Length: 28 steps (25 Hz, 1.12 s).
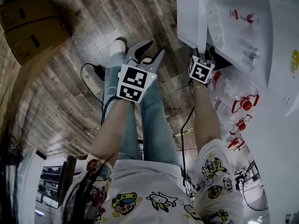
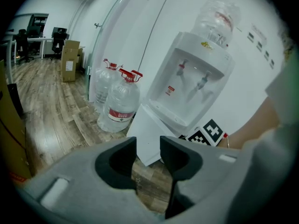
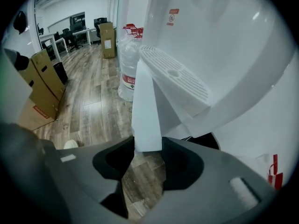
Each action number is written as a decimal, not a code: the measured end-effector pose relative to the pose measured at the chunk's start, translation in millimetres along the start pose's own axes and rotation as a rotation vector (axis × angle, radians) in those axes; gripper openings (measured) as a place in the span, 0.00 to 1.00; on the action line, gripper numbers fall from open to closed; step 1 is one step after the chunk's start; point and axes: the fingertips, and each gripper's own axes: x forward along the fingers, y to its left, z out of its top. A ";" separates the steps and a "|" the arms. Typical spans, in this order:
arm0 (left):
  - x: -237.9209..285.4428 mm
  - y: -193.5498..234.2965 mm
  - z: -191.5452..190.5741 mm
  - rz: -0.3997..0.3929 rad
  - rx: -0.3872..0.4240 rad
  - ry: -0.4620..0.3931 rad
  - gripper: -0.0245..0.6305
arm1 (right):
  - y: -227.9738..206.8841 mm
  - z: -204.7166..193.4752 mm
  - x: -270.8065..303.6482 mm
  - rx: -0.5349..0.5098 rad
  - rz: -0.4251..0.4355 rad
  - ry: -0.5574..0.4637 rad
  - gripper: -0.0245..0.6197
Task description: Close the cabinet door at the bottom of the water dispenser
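Wood-plank floor (image 1: 70,92) carries cardboard boxes (image 1: 32,27) at far left. Over the person's legs, the left gripper (image 2: 148,148) hangs free, its jaws apart with nothing between them, only floor showing through the gap. Further right, the right gripper (image 3: 147,146) is clamped on the free edge of the white door (image 1: 190,17), which stands open, swung out from the base of the dispenser (image 1: 243,27). Clear bottles (image 1: 233,87) with red caps stand beside the dispenser.

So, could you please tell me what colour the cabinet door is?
White cabinet door, clearest in the right gripper view.
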 end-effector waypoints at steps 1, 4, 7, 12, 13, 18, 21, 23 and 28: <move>-0.3 -2.8 -0.9 0.001 -0.007 -0.003 0.28 | -5.3 -1.0 1.0 0.003 -0.006 -0.001 0.34; -1.7 -11.0 -4.3 -0.001 -0.014 -0.002 0.28 | -21.8 -1.9 4.5 0.037 -0.032 0.001 0.34; -4.0 -14.7 -7.8 0.002 -0.012 0.000 0.28 | -34.9 -1.7 5.9 0.080 -0.058 0.004 0.35; -7.2 -14.7 -13.2 0.004 -0.034 -0.013 0.28 | -45.4 -2.7 7.3 0.128 -0.097 0.005 0.35; -6.6 -14.8 -13.1 0.002 -0.034 -0.016 0.28 | -46.6 -2.5 8.0 0.129 -0.103 0.004 0.35; -5.6 -10.5 -10.7 -0.001 -0.045 -0.039 0.28 | -52.5 -2.3 10.9 0.123 -0.138 0.006 0.36; -6.9 -4.0 -12.3 0.003 -0.056 -0.046 0.28 | -51.8 -4.1 11.9 0.127 -0.155 0.004 0.36; -8.2 -0.5 -11.6 0.006 -0.061 -0.053 0.28 | -53.8 -5.3 11.5 0.150 -0.176 0.004 0.37; -11.2 7.0 -12.2 0.014 -0.067 -0.055 0.28 | -61.1 -9.1 16.0 0.240 -0.210 0.018 0.35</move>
